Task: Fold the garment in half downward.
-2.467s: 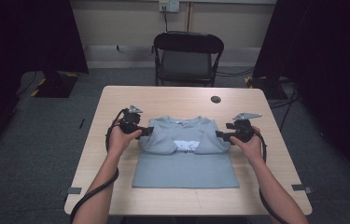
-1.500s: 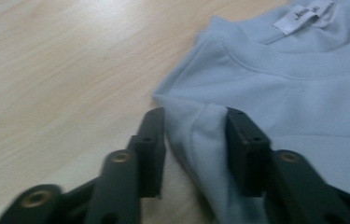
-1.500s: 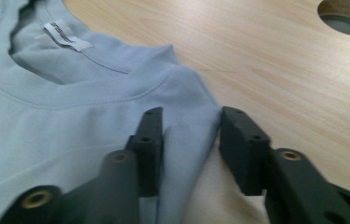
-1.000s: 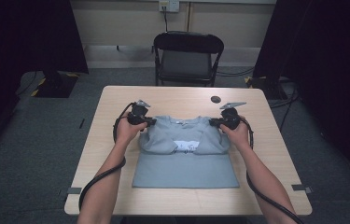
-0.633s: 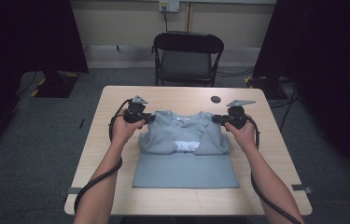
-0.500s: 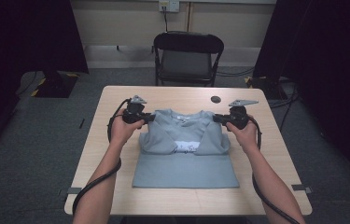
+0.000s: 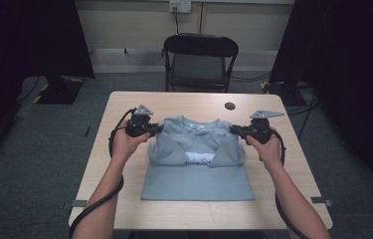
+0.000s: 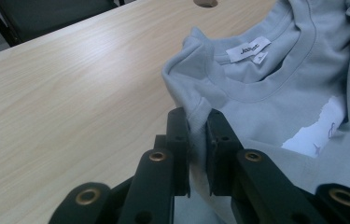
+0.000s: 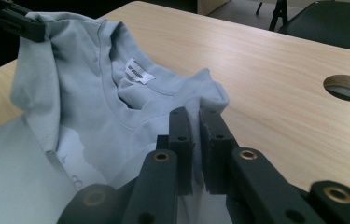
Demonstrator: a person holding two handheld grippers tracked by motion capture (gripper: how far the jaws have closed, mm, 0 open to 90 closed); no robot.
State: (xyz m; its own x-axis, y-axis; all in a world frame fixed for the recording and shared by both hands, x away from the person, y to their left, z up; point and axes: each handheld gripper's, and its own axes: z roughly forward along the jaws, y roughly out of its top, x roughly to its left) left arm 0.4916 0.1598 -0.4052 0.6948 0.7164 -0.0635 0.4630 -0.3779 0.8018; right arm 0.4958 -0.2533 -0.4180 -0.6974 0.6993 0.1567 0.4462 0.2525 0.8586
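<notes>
A light grey T-shirt (image 7: 196, 169) lies on the wooden table (image 7: 124, 164), its sleeves folded in and its collar end lifted off the top. My left gripper (image 7: 156, 129) is shut on the shirt's left shoulder; in the left gripper view the cloth (image 8: 196, 109) is pinched between the black jaws of the left gripper (image 8: 197, 135). My right gripper (image 7: 233, 130) is shut on the right shoulder, and the right gripper view has the fabric (image 9: 205, 98) caught between the jaws of the right gripper (image 9: 196, 137). The collar label (image 8: 248, 49) and a white print (image 7: 198, 157) show.
A round cable hole (image 7: 230, 106) sits in the table behind the shirt. A black folding chair (image 7: 199, 62) stands beyond the far edge. Bare wood lies left and right of the shirt. Black curtains flank the room.
Both grippers have risen and moved slightly apart, lifting the shirt's shoulder end off the table while the hem end stays flat. Both grips have held throughout.
</notes>
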